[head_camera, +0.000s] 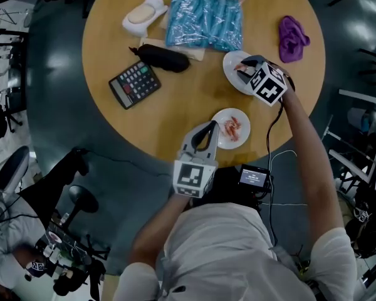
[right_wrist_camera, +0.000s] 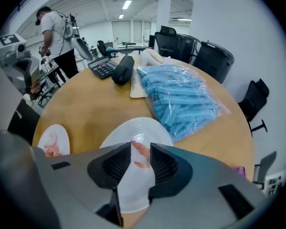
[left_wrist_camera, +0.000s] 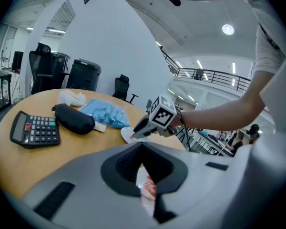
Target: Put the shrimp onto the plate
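Note:
Two white plates sit on the round wooden table. The near plate [head_camera: 240, 121] holds several pink shrimp [head_camera: 232, 129]. My left gripper [head_camera: 212, 128] hovers at its left rim, and between its narrowly parted jaws those shrimp [left_wrist_camera: 148, 189] show, untouched. The far plate [right_wrist_camera: 133, 128] lies under my right gripper [right_wrist_camera: 140, 151], whose jaws stand open over it. One shrimp [right_wrist_camera: 142, 152] lies on that plate between the pads, and neither pad presses on it. In the head view the right gripper [head_camera: 243, 69] covers much of the far plate [head_camera: 230, 61].
A calculator [head_camera: 134, 84], a black case [head_camera: 163, 58], a bag of blue pieces [head_camera: 205, 21] and a white object [head_camera: 144, 14] lie at the back left. A purple cloth [head_camera: 292, 38] is at the back right. A person [right_wrist_camera: 57, 32] stands beyond the table.

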A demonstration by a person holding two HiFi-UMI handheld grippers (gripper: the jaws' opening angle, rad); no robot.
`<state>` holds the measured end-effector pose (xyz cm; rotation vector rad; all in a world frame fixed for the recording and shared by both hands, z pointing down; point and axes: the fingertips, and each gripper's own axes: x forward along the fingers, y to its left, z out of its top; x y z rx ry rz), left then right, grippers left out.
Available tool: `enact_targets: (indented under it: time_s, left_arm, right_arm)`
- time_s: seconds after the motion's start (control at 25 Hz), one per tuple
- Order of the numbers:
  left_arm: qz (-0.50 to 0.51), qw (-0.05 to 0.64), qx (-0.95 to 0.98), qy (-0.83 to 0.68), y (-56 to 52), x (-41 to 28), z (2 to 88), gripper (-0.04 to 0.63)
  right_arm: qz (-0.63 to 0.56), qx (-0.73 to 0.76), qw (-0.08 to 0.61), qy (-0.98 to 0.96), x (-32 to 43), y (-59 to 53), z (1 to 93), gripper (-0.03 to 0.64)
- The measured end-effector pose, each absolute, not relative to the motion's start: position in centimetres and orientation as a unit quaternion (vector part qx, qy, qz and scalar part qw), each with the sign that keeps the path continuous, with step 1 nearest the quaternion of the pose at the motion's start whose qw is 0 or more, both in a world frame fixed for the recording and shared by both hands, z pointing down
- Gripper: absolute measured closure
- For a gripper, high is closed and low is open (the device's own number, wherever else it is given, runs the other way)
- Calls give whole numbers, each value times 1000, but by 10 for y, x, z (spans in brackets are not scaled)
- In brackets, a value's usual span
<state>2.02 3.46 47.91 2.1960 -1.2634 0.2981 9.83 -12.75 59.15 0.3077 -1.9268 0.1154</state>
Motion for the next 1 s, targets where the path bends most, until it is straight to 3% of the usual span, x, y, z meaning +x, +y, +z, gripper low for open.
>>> enact_targets:
  time_s: [0.4, 1.0]
  left_arm:
    - [115, 298, 823, -471, 31, 19, 484, 588]
    - [112, 301, 820, -474, 41, 21, 484, 588]
  right_arm:
    - [-16, 38, 607, -794, 97, -137, 606, 466]
    - [16, 120, 596, -794, 90, -145, 604, 534]
